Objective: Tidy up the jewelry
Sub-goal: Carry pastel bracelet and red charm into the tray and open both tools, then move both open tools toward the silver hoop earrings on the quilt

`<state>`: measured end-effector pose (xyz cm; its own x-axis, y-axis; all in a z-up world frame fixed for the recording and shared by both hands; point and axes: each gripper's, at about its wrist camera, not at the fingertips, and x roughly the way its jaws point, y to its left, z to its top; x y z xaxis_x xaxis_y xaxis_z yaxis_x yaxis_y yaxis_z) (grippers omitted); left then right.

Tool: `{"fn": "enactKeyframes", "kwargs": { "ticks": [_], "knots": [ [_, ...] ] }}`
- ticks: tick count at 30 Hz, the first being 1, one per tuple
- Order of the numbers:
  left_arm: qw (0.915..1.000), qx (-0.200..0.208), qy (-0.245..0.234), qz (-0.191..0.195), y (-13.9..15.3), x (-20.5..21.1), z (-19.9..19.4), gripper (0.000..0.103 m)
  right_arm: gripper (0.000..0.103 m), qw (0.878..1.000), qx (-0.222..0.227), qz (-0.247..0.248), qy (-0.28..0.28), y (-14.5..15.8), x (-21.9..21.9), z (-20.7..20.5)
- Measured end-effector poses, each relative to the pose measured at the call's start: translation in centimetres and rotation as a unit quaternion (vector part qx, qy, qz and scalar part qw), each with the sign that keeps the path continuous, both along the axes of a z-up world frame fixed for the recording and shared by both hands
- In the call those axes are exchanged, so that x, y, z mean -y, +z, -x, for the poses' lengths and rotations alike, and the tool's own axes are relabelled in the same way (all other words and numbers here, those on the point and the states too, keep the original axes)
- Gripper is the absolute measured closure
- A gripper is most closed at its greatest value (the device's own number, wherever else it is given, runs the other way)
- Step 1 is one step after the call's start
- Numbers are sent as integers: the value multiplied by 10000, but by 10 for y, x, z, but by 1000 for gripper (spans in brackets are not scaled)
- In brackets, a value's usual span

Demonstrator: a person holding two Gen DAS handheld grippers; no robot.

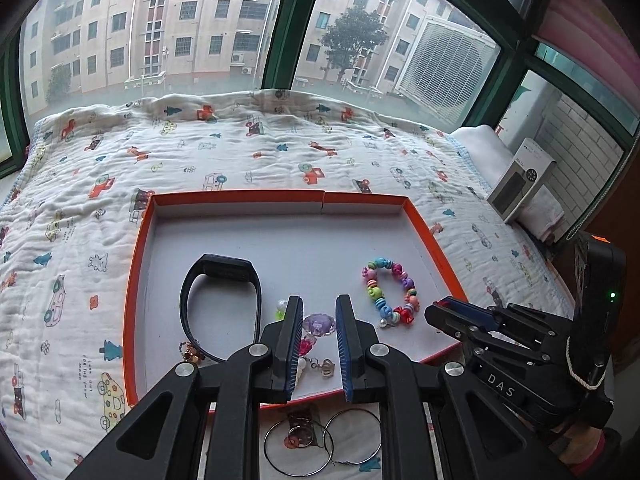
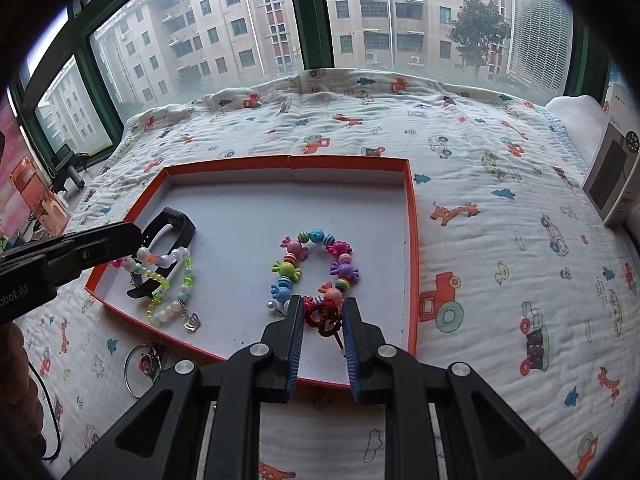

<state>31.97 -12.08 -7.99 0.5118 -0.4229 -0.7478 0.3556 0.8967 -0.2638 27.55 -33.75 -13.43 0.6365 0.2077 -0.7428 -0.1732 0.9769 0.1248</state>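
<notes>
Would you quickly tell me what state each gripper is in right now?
Left gripper: open, over the pastel bead bracelet, holding nothing.
Right gripper: open, around the red cord, not closed on it.

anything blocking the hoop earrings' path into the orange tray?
Only the tray's low near wall, which the hoop earrings on the blanket must clear. The left gripper hangs open above that edge, over the pastel bracelet inside.

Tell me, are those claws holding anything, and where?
Cannot tell. The left gripper straddles the purple bead on the pastel bracelet, the right gripper the red knot on the candy-bead bracelet; both lie in the orange tray.
</notes>
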Motion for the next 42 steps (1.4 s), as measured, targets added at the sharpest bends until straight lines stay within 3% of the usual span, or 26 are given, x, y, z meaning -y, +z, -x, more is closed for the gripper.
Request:
{"fn": "enactKeyframes", "kwargs": {
  "ticks": [5,9,11,16,25,32,42],
  "knots": [
    [9999,-153,-52,39,-12,-1,-2,83,81,10000,-46,-56,66,-4,-1,-3],
    [9999,-145,-7,11,-13,-4,2,64,80,10000,-35,41,71,-3,-4,-4],
    [9999,-147,-4,25,-11,-7,8,61,79,10000,9,60,56,0,-3,-1],
    [9999,-146,-43,-8,-5,-18,30,59,61,9999,164,19,38,11,0,11],
    [9980,-451,-52,-446,-33,-27,75,41,56,9997,208,-45,86,18,0,42],
    [9961,-719,4,-518,-58,-20,79,41,55,9999,40,-70,149,8,-3,55],
    [9946,-580,92,-855,-61,-5,72,40,54,9997,-88,-101,196,-2,-5,58]
  ]
}}
